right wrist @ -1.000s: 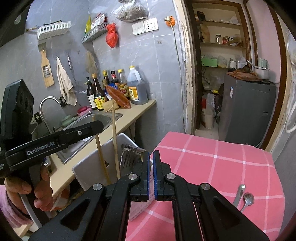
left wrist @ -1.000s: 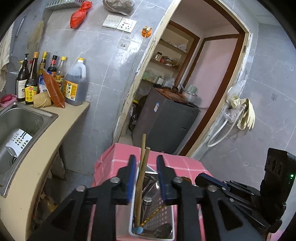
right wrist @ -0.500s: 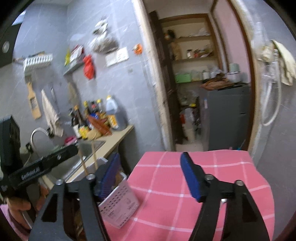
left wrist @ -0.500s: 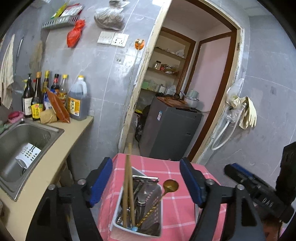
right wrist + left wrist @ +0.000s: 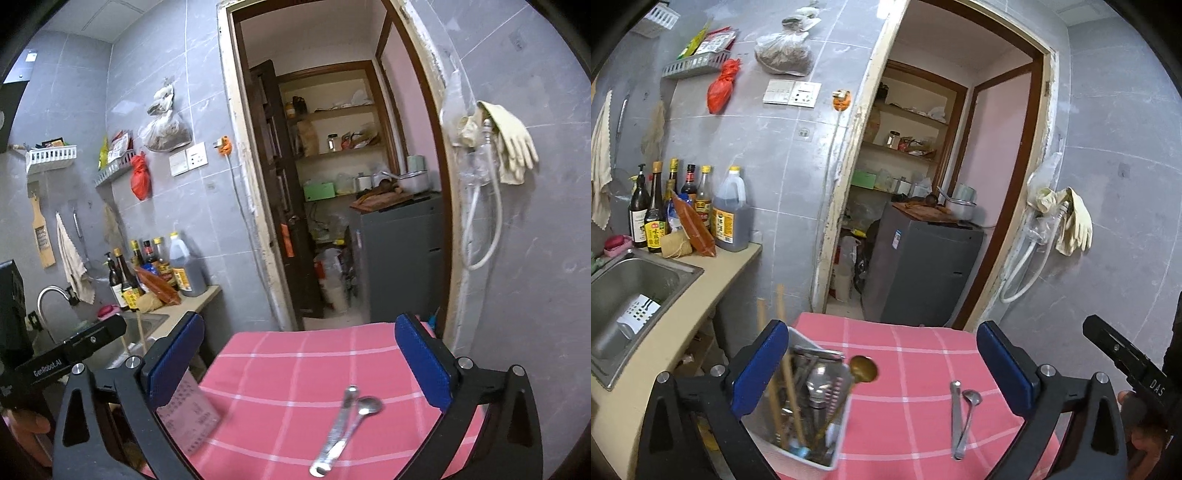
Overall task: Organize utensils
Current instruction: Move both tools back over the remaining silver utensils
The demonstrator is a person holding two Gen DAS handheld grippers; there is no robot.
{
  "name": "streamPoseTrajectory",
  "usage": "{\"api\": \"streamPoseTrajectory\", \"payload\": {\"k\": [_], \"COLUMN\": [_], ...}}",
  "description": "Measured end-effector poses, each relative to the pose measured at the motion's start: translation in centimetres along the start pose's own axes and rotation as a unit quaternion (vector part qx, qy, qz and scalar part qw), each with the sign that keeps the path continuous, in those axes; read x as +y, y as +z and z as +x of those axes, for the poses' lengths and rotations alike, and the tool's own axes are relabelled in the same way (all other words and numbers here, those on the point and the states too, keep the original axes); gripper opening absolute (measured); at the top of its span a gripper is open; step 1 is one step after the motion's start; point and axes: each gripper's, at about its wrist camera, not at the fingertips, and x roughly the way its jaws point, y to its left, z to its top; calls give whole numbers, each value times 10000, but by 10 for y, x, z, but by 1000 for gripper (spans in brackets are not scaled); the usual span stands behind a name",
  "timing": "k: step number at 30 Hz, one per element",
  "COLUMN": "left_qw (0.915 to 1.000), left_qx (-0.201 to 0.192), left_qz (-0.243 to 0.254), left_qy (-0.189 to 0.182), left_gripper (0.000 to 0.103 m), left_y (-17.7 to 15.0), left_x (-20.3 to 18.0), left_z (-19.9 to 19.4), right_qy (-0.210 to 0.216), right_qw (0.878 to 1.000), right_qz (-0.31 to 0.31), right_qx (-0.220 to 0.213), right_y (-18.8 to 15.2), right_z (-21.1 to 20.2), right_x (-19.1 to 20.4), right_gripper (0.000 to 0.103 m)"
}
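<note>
The left gripper (image 5: pixel 882 365) has let go. A second ago its blue pads were squeezed on two wooden chopsticks (image 5: pixel 786 387). Now the pads are spread wide and hold nothing, and the chopsticks stand in the white utensil holder (image 5: pixel 827 443). So that job looks done.

The right gripper (image 5: pixel 299 362) was pinched shut a second ago. Now it is wide open too, and empty.

Close in, the holder sits at the left corner of the pink checked cloth (image 5: pixel 912 369). It has forks, a strainer and a gold spoon (image 5: pixel 863 368) in it.

A bit further right, two small metal spoons (image 5: pixel 960 417) lie flat on the cloth, touching each other. They still need to go in, I think.

The left gripper hangs above the holder, pulled back. The right gripper points down at the two spoons (image 5: pixel 343 421), which lie between its pads but lower. It looks ready to grab them.

Far back are the sink (image 5: pixel 631 288), the bottles (image 5: pixel 687 210) and the open doorway (image 5: pixel 923 184).
</note>
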Motion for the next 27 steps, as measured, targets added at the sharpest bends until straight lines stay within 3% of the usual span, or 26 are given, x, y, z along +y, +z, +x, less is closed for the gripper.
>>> {"api": "streamPoseTrajectory", "payload": {"k": [6,15,24,27], "left_qw": [9996,9972,9889,9856], "left_qx": [131,624,1381,1590], "left_qz": [210,308,79,72], "left_qy": [-119,-277,-542,-564], "left_gripper": [103,103,103,102], "left_y": [-12,-41,-79,-93], "left_x": [-31,-69,-81,-82], "left_z": [15,63,129,148], "right_qy": [-131,-358,70,266], "right_qw": [9998,9971,9875,9820], "right_qz": [-19,75,500,614], "right_qx": [128,670,1495,1768], "right_y": [-8,-36,-77,-95], "right_z": [1,31,79,95], "right_x": [-35,-97,-149,-155], "right_gripper": [102,102,100,89]}}
